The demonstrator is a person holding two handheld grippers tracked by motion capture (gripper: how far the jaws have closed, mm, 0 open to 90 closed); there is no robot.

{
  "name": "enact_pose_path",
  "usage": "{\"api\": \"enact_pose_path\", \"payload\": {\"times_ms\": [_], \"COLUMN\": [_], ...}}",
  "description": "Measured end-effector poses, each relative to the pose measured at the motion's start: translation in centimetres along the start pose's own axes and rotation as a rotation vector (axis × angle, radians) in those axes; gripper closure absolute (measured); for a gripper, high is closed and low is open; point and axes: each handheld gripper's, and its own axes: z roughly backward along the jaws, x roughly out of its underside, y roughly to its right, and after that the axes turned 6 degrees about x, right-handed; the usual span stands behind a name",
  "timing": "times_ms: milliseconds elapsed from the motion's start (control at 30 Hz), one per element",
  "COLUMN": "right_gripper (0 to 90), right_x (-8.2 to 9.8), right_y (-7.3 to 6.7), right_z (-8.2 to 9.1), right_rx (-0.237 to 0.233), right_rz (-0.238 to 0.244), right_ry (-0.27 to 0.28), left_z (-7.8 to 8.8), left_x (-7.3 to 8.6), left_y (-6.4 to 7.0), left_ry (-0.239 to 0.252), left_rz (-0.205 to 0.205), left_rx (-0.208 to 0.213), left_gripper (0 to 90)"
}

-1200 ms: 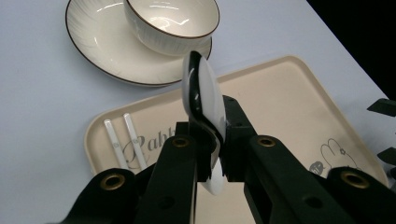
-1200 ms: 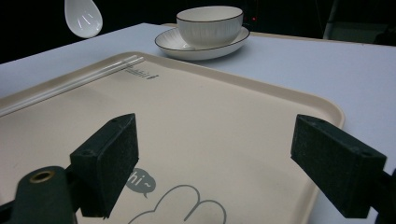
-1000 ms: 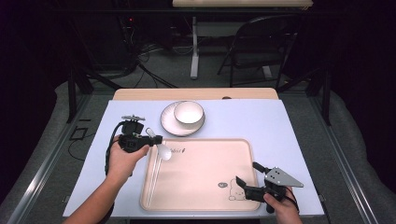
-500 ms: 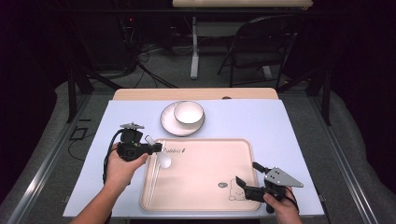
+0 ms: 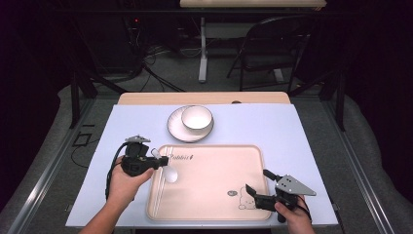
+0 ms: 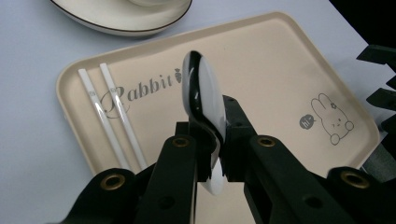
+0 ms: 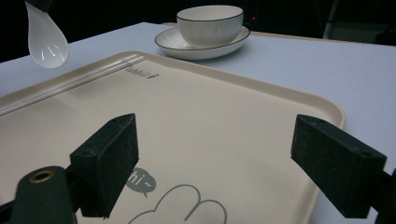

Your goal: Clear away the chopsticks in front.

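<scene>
My left gripper [image 5: 155, 162] is shut on the handle of a white ceramic spoon [image 5: 170, 175], whose bowl hangs over the left part of the beige rabbit tray [image 5: 214, 165]. In the left gripper view the spoon [image 6: 203, 93] stands on edge between the black jaws, above the tray [image 6: 280, 70]. Two white chopsticks [image 6: 109, 121] lie along the tray's left side. My right gripper [image 5: 258, 181] is open at the tray's front right corner, over the rabbit print, with nothing between its jaws [image 7: 222, 161]. The spoon [image 7: 45, 39] hangs at the far left of the right gripper view.
A white bowl [image 5: 197, 117] stands on a white plate [image 5: 176, 130] just behind the tray on the pale blue table [image 5: 272, 126]. A folding chair and desk legs stand beyond the table's far edge. A person's hands hold both grippers at the front edge.
My left hand has carried the spoon to the right and slightly down, from beside the tray's left edge to above its left part. The right gripper has stayed put.
</scene>
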Motion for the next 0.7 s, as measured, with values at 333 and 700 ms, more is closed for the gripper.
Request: {"api": "enact_pose_path", "payload": {"times_ms": [333, 700], "right_gripper": [14.3, 14.3], "right_x": [0.0, 0.0], "right_y": [0.0, 0.0], "right_z": [0.0, 0.0], "right_rx": [0.000, 0.001], "right_rz": [-0.002, 0.000], "right_ry": [-0.001, -0.001], "left_z": [-0.3, -0.4], "left_x": [1.2, 2.5], "left_y": [-0.2, -0.2], "left_ry": [-0.024, -0.047], "left_rz": [0.007, 0.010], "left_rx": [0.005, 0.003], "left_gripper": [85.5, 85.5]}}
